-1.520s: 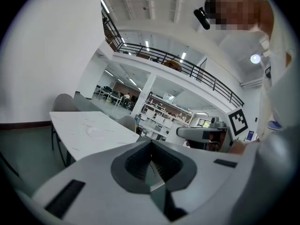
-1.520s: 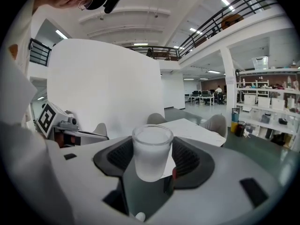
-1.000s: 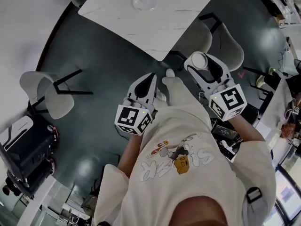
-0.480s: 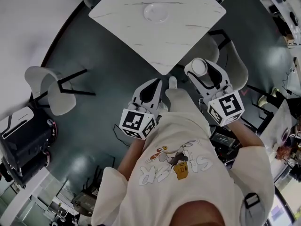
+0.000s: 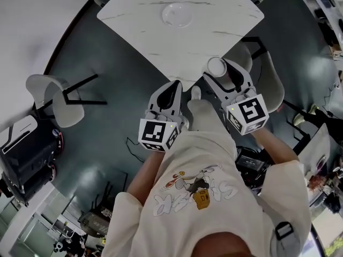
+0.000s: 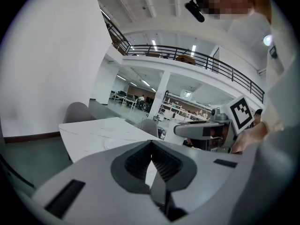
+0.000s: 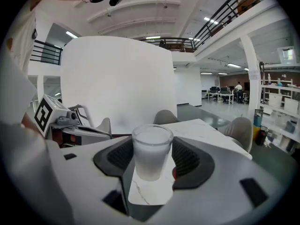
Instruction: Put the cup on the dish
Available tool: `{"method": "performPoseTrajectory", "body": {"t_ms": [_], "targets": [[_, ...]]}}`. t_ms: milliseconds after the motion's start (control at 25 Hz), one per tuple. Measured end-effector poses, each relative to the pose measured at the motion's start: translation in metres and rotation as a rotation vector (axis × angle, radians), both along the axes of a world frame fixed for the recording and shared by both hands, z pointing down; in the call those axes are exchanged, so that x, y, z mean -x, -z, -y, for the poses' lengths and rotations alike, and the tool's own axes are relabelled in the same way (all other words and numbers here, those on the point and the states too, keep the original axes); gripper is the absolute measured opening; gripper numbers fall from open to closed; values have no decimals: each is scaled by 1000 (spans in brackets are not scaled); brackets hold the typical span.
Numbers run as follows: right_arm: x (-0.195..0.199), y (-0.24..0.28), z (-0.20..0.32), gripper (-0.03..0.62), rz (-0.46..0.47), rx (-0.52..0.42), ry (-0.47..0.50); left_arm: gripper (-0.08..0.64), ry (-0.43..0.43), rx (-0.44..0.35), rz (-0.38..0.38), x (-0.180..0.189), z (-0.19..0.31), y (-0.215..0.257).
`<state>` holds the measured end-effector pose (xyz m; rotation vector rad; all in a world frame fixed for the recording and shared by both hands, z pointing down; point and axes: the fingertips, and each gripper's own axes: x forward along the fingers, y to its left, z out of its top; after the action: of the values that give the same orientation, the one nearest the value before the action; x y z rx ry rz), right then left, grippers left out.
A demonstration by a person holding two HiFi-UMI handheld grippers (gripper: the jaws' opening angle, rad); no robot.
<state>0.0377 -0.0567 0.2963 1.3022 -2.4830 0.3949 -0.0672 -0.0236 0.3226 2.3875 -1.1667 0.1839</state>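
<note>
Cup (image 7: 151, 149) in transit: right gripper (image 5: 218, 71) jaws clamp it; left gripper (image 5: 172, 90) jaws are closed, empty. The next move likely calls for reaching forward over the distant dish (image 5: 177, 14).

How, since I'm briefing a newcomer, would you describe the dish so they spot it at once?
Look at the white, marble-veined square table on the dark floor. Near its middle lies the dish: a small, round, shallow, pale saucer, the only thing resting on the tabletop.
</note>
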Motion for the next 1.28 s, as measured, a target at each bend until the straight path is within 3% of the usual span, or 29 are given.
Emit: {"method": "performPoseTrajectory", "body": {"t_ms": [280,800,1040,1280], "targets": [[-13,-30,44,261,-6,22,16,3,19,38,51,-3,34,-36],[-15,-94,109,261,-27,8,27,2,96,82,65,-5,92,-86],[-14,-115,134,261,-33,9,39,3,175,119,47,1,122,-108],[-17,-138,153,261,-50,9,54,2,182,113,59,-3,139,-126]]}}
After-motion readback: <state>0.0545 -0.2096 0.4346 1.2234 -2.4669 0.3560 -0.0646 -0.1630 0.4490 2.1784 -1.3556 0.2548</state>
